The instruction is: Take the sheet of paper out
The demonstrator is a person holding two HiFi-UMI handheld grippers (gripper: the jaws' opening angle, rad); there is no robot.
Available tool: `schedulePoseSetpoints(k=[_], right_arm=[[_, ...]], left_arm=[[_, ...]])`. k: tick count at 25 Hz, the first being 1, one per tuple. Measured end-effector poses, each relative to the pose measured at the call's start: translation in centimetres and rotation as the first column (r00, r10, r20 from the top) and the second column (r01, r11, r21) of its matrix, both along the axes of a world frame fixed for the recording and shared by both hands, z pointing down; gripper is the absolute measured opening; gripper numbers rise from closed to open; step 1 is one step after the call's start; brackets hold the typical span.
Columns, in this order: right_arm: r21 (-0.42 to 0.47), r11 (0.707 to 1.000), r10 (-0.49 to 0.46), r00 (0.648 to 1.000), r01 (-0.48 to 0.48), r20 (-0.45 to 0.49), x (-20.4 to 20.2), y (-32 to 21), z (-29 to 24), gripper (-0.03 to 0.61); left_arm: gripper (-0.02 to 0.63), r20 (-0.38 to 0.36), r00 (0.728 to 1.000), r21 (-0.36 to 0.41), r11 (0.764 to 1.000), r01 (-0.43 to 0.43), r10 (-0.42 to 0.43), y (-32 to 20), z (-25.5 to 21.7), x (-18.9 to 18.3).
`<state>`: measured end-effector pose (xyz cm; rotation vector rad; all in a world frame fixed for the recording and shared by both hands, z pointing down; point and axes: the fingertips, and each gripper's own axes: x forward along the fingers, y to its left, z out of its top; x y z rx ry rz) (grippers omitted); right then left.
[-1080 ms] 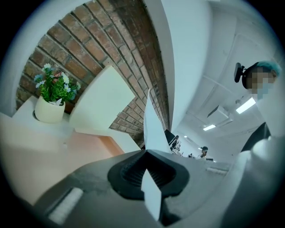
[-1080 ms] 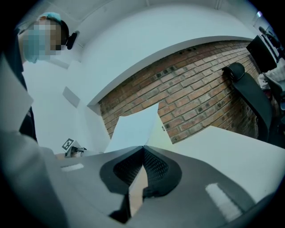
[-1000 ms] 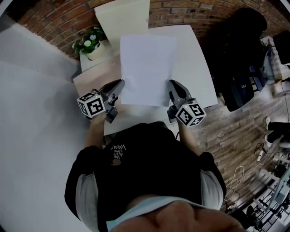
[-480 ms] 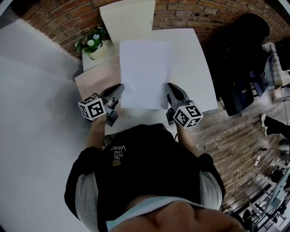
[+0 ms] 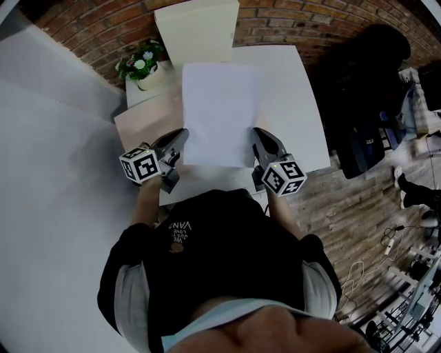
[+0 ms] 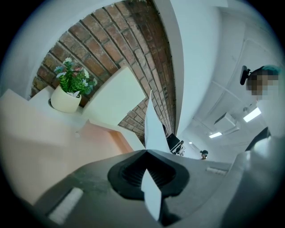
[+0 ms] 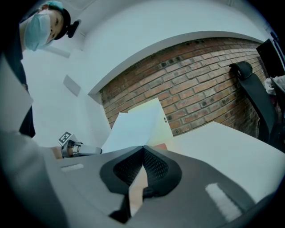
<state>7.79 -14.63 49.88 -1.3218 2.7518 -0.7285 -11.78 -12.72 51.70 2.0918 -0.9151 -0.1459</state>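
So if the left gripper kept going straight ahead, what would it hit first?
Shut on the paper, the left gripper aims toward the cream folder against the brick wall; probably that first, though depth is unclear.

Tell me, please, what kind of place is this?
Probably an office or a workroom. A white table stands against a brick wall. A black office chair stands beside it, and cables lie on the wooden floor.
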Motion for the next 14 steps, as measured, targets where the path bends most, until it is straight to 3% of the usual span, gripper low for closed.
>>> schedulePoseSetpoints(k=[14], right_arm=[[0.006,1.0,-0.005,1.0,0.005,-0.027,-0.26,0.11,0.15,0.0]], left_arm=[[0.002,-0.009,1.0,-0.011,1.0,0.008,-0.008,0.33,0.39,-0.18]])
